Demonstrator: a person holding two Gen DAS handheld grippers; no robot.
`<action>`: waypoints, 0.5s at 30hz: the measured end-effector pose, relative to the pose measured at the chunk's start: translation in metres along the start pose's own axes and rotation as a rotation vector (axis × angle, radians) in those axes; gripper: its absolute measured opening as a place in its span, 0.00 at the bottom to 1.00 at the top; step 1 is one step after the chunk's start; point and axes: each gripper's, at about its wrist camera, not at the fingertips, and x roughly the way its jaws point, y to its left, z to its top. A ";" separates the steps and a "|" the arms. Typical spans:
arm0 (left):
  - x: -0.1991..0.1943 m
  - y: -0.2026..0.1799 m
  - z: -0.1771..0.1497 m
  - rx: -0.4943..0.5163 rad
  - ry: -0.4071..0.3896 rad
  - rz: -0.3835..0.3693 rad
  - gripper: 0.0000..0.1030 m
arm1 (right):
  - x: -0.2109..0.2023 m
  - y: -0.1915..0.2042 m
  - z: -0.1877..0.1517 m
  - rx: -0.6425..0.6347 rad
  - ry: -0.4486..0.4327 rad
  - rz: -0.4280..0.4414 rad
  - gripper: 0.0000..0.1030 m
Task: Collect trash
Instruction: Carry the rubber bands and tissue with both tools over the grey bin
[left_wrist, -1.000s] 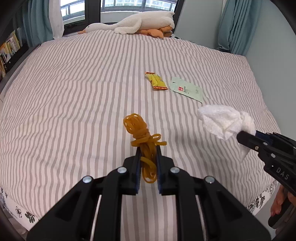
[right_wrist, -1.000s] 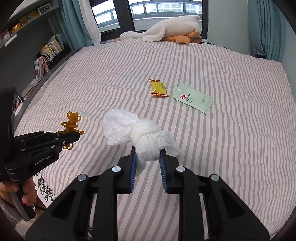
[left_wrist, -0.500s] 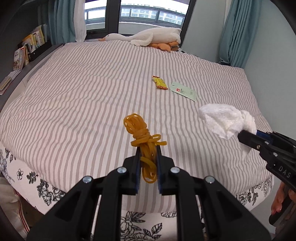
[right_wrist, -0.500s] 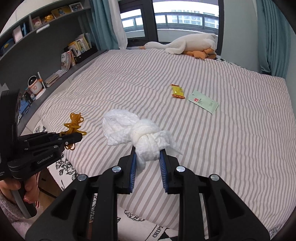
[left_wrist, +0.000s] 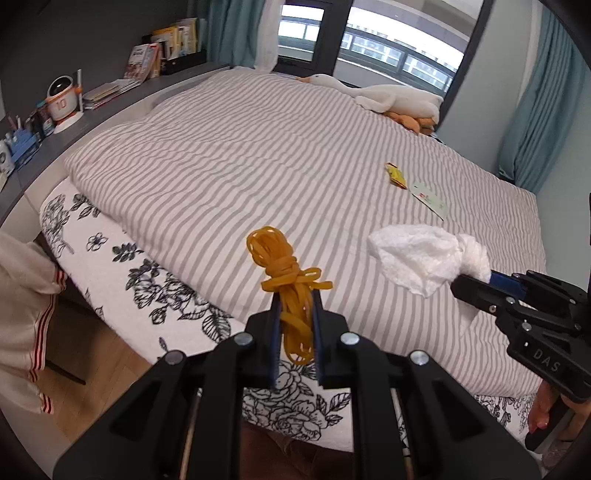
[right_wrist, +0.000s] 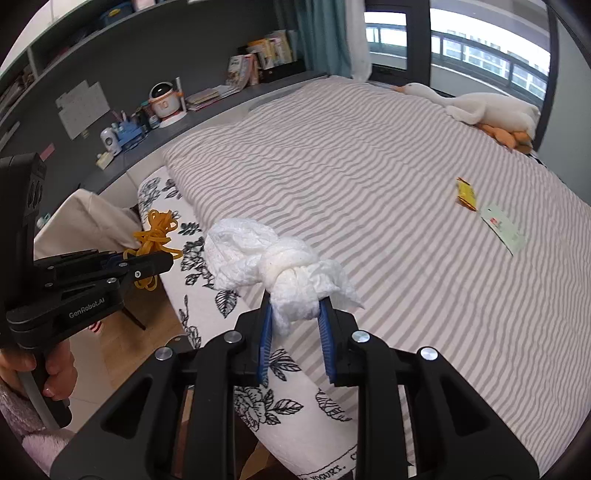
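Yellow bands (left_wrist: 286, 280) grasped by the left gripper (left_wrist: 295, 314), tissue (right_wrist: 280, 266) by the right gripper (right_wrist: 295, 314); wrapper (left_wrist: 396, 175) and packet (left_wrist: 430, 197) remain on the bed (left_wrist: 258, 166).

Left claw (left_wrist: 295, 314): angled downward, jaws pinched nearly closed, gripping. Right claw (right_wrist: 297, 317): angled downward, jaws clamped, gripping. Both hand-held side by side; fingers (right_wrist: 55, 373) wrap left handle.

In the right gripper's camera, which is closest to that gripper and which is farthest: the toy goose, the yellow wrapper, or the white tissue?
1. White tissue, clamped in the right gripper.
2. Yellow wrapper, mid-bed, right side.
3. Toy goose, far end by the window.
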 end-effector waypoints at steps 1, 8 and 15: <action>-0.006 0.007 -0.004 -0.019 -0.006 0.012 0.14 | 0.002 0.009 0.001 -0.020 0.004 0.015 0.21; -0.049 0.072 -0.037 -0.141 -0.047 0.089 0.14 | 0.016 0.087 0.010 -0.157 0.022 0.098 0.21; -0.092 0.150 -0.073 -0.229 -0.054 0.152 0.14 | 0.031 0.181 0.008 -0.234 0.049 0.160 0.21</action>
